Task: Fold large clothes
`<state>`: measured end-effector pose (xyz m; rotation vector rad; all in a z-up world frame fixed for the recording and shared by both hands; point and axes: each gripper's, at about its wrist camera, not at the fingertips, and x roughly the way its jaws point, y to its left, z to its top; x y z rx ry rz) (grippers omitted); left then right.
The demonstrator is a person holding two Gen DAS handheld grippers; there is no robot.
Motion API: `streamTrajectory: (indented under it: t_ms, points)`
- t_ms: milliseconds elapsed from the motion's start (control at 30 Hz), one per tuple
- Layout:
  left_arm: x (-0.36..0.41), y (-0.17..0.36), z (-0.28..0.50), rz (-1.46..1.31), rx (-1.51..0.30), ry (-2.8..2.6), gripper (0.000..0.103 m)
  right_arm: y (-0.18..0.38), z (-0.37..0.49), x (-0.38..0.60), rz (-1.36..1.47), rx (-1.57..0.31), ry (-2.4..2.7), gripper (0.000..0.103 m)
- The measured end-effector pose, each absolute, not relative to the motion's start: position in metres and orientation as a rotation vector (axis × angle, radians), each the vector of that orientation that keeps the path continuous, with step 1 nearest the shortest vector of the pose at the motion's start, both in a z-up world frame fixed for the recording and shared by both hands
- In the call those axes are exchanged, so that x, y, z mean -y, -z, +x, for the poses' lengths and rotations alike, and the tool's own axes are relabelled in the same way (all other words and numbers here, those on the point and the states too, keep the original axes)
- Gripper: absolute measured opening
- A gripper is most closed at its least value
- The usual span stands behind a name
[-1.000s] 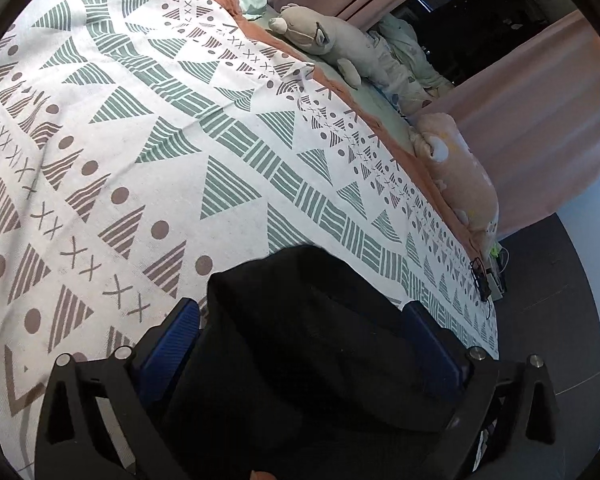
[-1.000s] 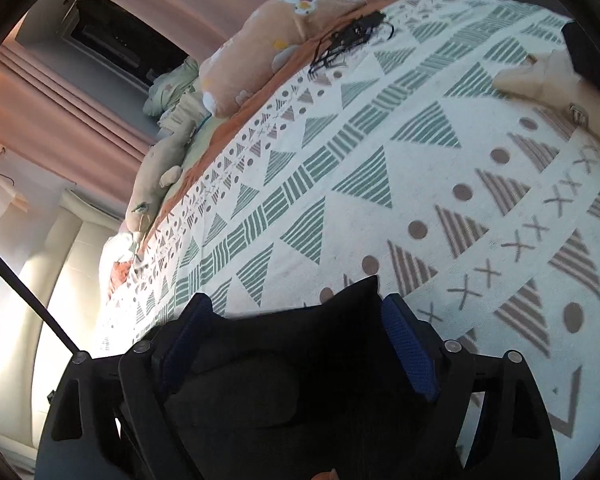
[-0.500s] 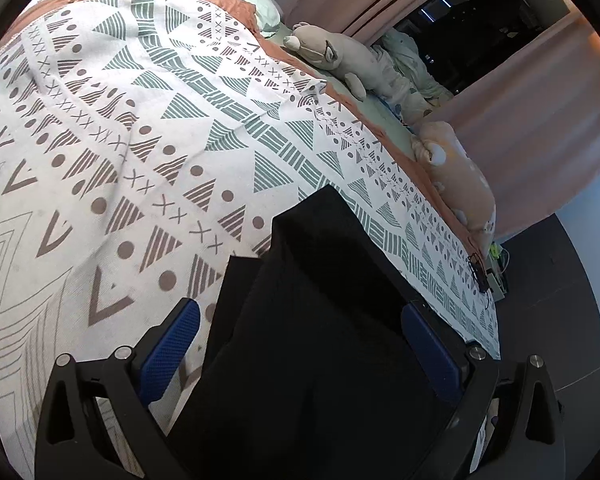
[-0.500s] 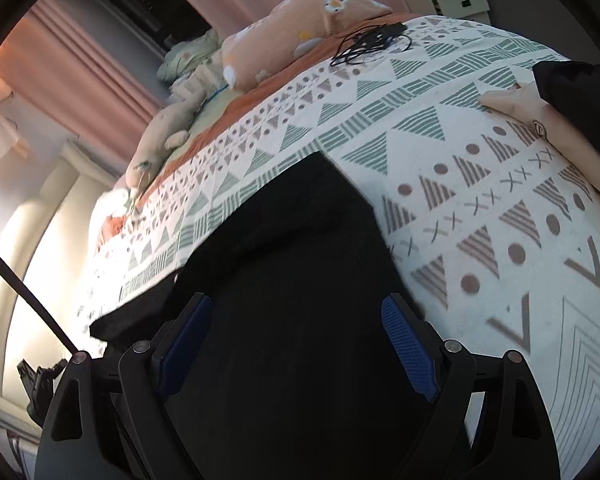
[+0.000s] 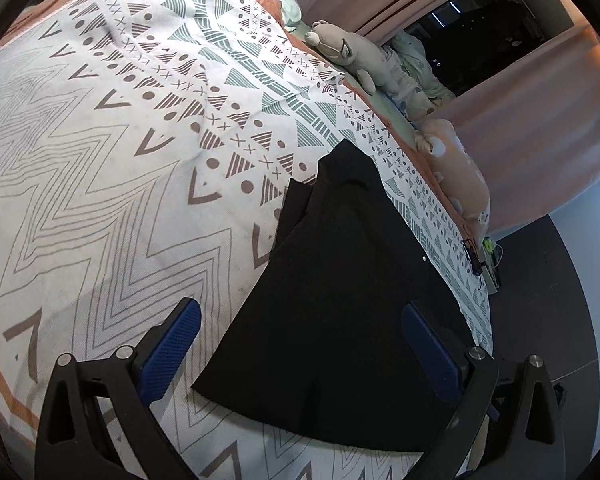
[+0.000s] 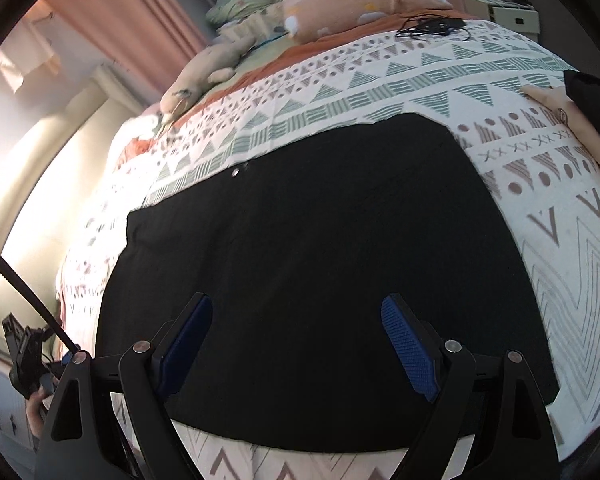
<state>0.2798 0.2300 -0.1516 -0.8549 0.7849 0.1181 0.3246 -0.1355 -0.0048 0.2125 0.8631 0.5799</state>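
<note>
Garment (image 6: 320, 248) lies flat under both gaping grippers, left (image 5: 300, 344) and right (image 6: 296, 340).

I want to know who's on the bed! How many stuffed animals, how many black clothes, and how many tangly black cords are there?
Stuffed animals: 2, a grey plush and an orange plush
Black clothes: 1, the black garment spread flat on the patterned blanket
Tangly black cords: 1, the black cable
Total: 4
</note>
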Motion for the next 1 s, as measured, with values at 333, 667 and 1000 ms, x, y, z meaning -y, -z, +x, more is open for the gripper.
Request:
streamTrajectory:
  t_ms: [333,667,1000]
  points:
    - [-0.225,0.185,0.241,-0.92,-0.833,-0.076,0.084,0.019,0.266,0.081,0.058,-0.938,-0.622,0.075]
    - [-0.217,0.217,0.237,-0.996,-0.873,-0.015,0.075,0.045,0.247,0.015,-0.132,-0.985,-0.596,0.068]
    - [-0.212,0.229,0.259,-1.041,-0.875,0.013,0.074,0.064,0.29,-0.024,-0.189,-1.016,-0.519,0.062]
